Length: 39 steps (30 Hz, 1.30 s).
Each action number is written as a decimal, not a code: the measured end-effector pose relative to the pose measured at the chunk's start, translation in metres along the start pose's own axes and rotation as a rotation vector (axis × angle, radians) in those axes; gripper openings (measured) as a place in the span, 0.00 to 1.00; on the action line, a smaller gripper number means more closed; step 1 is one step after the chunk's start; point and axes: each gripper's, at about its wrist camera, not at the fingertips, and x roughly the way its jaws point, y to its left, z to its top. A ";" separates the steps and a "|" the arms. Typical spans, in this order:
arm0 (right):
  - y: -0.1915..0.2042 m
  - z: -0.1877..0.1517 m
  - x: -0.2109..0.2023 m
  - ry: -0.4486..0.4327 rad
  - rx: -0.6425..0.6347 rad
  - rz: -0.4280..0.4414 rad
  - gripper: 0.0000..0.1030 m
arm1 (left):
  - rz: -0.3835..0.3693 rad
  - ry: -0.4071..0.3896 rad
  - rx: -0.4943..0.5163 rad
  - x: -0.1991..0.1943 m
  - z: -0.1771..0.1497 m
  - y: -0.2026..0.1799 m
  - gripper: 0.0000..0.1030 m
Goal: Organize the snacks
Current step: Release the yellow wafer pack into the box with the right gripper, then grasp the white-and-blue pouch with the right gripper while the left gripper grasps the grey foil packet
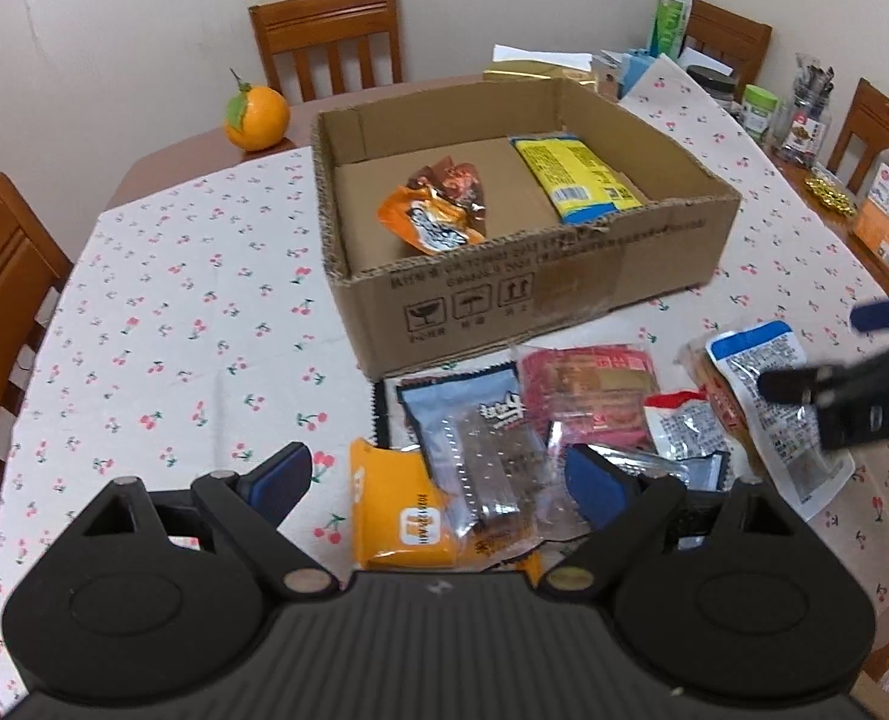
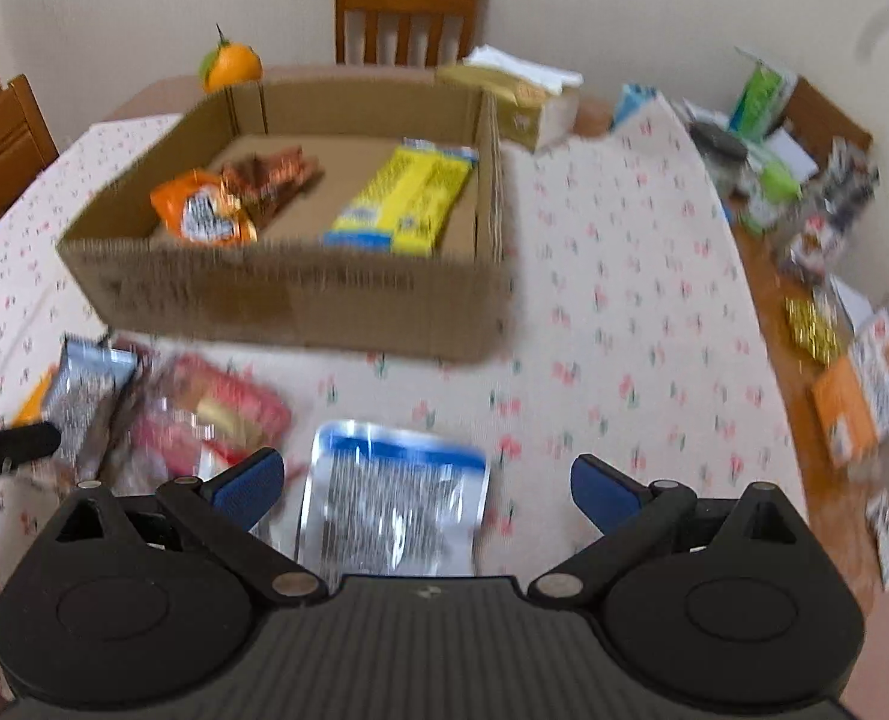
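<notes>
Box: your cardboard box (image 1: 504, 294) sits mid-frame on the cherry-print tablecloth (image 1: 174, 330), holding an orange packet (image 1: 429, 222), a brown packet (image 1: 453, 180) and a yellow pack (image 1: 576, 177).
Loose snacks: they lie below the box, in the lower middle of frame.
Left gripper (image 1: 438, 480): spread, with an orange-yellow pouch (image 1: 396, 510) and clear bar packet (image 1: 480, 456) between its fingers, nothing pinched.
Right gripper (image 2: 426, 483): spread over the blue-and-white pouch (image 2: 393, 498), gripping nothing.
</notes>
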 end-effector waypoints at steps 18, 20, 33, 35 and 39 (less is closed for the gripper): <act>0.007 -0.022 0.023 0.052 0.036 0.021 0.93 | 0.096 0.025 -0.026 0.018 -0.002 -0.023 0.89; 0.004 -0.022 0.025 0.053 0.051 0.044 0.86 | 0.110 0.026 -0.033 0.020 -0.001 -0.026 0.88; -0.002 -0.023 0.024 0.052 0.023 0.071 0.77 | 0.155 0.041 -0.077 0.027 0.003 -0.039 0.57; -0.002 -0.022 0.024 0.052 0.018 0.074 0.77 | 0.158 0.047 -0.085 0.028 0.002 -0.039 0.57; -0.002 -0.022 0.024 0.051 0.013 0.079 0.77 | 0.164 0.041 -0.082 0.028 0.001 -0.040 0.49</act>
